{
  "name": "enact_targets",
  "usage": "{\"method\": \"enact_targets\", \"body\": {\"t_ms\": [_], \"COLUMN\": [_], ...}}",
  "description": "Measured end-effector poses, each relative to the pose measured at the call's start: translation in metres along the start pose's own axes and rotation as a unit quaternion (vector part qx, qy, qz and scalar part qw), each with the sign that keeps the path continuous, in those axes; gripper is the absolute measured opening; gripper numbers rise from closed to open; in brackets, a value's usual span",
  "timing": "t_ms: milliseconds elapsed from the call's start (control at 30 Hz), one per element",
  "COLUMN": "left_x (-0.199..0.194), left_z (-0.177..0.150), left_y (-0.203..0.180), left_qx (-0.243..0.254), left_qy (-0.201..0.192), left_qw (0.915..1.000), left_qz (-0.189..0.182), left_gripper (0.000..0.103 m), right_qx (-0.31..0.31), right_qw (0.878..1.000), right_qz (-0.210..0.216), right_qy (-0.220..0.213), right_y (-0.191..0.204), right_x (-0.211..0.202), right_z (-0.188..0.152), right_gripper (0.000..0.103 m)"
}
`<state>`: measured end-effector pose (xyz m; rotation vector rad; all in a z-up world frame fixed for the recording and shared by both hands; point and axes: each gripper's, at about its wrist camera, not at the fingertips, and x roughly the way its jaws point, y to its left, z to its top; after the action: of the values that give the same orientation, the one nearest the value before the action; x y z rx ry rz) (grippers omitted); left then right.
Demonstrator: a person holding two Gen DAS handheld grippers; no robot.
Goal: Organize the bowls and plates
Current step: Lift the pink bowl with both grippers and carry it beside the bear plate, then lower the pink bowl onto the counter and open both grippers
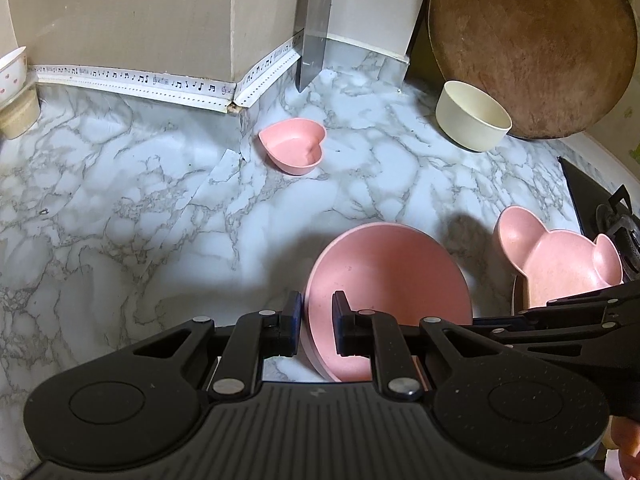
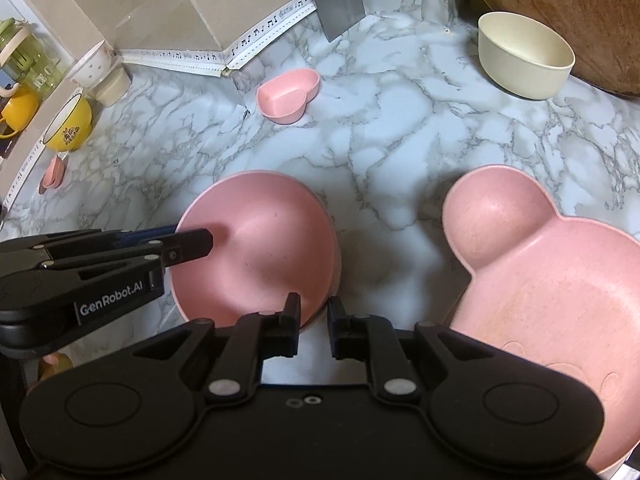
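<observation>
The round pink bowl (image 1: 384, 292) sits on the marble counter (image 1: 140, 200) right at the tips of both grippers, and its rim is what the coming move seems to turn on. In the left wrist view the left gripper (image 1: 317, 320) has its 2 fingers astride the bowl's near-left rim: one finger outside the wall, the other inside the bowl, the gap narrow and the wall pinched between the pads, so it looks clenched on the rim. The bowl stretches forward and to the right of those fingers.

In the right wrist view the right gripper (image 2: 314, 322) is drawn nearly shut, with the bowl's near-right edge just in front of its left finger; whether its pads actually bite the rim cannot be told, since the wall lies mostly left of the gap. The bowl lies forward and left of these fingers, so the left hand is the better placed of the 2.

The bear-shaped pink plate (image 2: 560, 280) lies just right of the right fingers, apart from the bowl. Farther ahead stand the heart-shaped pink dish (image 2: 289, 94) and, to the far right, the cream bowl (image 2: 524, 60).
</observation>
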<state>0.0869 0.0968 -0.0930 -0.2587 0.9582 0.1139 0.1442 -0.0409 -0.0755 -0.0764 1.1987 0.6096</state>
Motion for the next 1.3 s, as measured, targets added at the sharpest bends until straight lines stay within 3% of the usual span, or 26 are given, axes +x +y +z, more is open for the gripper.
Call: {"method": "enact_targets", "body": {"t_ms": [767,1133,1300], "left_x": [0.007,-0.010,-0.026], "left_z": [0.002,0.004,0.011], "left_y": [0.007,0.012,0.007], "left_qx": [-0.007,-0.005,0.001], "left_qy": [0.005,-0.010,-0.032], "left_qw": [0.9999,0.9999,0.9994], "left_qz": [-0.006,-0.009,-0.014], "left_gripper": [0.015,0.015,0.015], "right_qx": [0.014,0.021,0.015], "right_qw": [1.000,0.999,0.998], "right_qz": [0.007,0.016,0.015], "right_qy": [-0.011,-0.031,-0.052], "right_y": [-0.002,-0.010,-0.012], "right_x": [-0.005,-0.025,-0.040], "right_z": [0.005,0.003,0.004], "right_gripper": [0.022,0.034,0.047]}}
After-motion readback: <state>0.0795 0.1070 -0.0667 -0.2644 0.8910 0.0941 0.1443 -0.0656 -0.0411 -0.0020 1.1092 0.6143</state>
